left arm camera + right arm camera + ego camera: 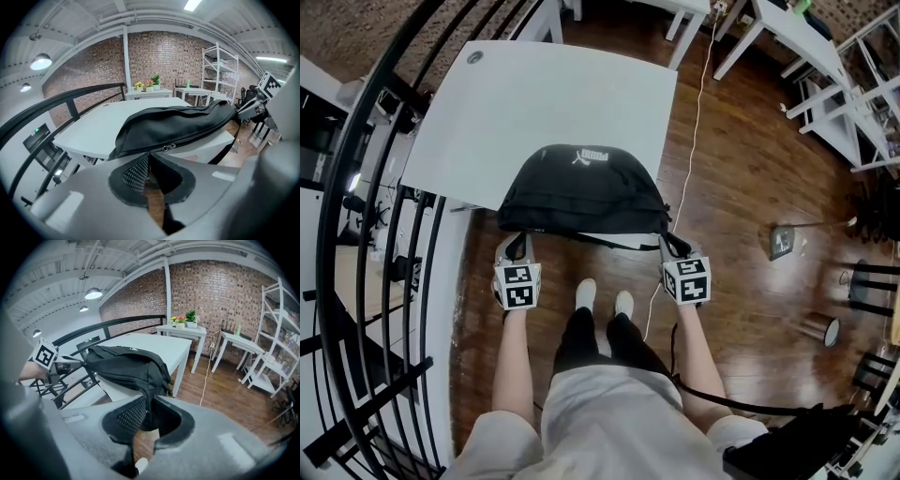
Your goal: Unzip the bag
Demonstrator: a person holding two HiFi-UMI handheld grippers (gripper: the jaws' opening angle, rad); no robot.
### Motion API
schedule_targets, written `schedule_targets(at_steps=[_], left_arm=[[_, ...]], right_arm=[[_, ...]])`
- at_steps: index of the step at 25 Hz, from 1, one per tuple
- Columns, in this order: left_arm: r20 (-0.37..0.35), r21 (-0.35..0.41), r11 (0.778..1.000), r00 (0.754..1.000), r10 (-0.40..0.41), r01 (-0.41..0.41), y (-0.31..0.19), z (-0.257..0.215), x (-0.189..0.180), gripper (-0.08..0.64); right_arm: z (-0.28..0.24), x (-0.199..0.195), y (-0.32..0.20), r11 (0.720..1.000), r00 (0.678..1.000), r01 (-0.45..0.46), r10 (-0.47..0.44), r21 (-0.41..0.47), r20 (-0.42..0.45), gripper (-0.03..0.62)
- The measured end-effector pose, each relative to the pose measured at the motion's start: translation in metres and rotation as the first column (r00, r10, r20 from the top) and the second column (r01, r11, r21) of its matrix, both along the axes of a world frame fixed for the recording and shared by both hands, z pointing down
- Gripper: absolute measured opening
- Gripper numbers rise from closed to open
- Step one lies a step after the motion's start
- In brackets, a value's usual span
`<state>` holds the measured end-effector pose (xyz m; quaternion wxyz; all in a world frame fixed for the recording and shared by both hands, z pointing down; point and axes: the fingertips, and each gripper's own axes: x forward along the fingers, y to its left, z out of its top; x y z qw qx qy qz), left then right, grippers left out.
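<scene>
The bag (pixel 581 192) lies at the table's (pixel 534 84) near edge. Its right end is clamped by the right tongs (pixel 149 403). The zip pull (pixel 168 147) is pinched by the left tongs (pixel 150 155) at the left end. How much is unzipped cannot be told.

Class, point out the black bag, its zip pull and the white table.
black bag (pixel 581 192): head view, on its top panel.
zip pull (pixel 169 147): left gripper view, on the metal tab.
white table (pixel 544 94): head view, on the bare top.
</scene>
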<state>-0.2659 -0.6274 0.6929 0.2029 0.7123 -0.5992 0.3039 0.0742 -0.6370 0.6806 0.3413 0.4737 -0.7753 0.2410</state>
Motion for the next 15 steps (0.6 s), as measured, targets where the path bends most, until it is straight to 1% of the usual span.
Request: schedule_targets(at_steps=[4,7,9,11,13,15], left_arm=[[0.034,0.000,1.000,0.999,-0.021,0.021,-0.001,0.001,-0.037,0.026],[0.018,-0.007,0.999,0.999,-0.044,0.044,-0.003,0.001,-0.062,0.026],[0.014,-0.017,0.999,0.999,-0.038,0.038,-0.003,0.003,-0.073,0.028],[0.014,-0.034,0.999,1.000,-0.022,0.023,0.000,0.007,-0.076,0.029],[0.006,-0.043,0.999,1.000,-0.007,0.007,0.003,0.010,-0.071,0.029],[-0.037,-0.036,0.999,0.999,-0.008,0.007,0.008,0.006,-0.063,0.034]], right_arm=[[0.004,0.002,0.001,1.000,1.000,-0.014,0.014,0.000,-0.028,0.040],[0.008,0.003,0.001,1.000,0.998,-0.029,0.029,0.004,-0.057,0.040],[0.014,0.003,0.000,0.999,0.995,-0.039,0.039,0.005,-0.088,0.040],[0.024,0.004,0.001,0.999,0.991,-0.045,0.044,0.001,-0.127,0.041],[0.035,0.006,0.002,0.998,0.987,-0.055,0.054,-0.001,-0.149,0.040],[0.038,0.007,0.002,0.997,0.987,-0.079,0.079,0.010,-0.142,0.041]])
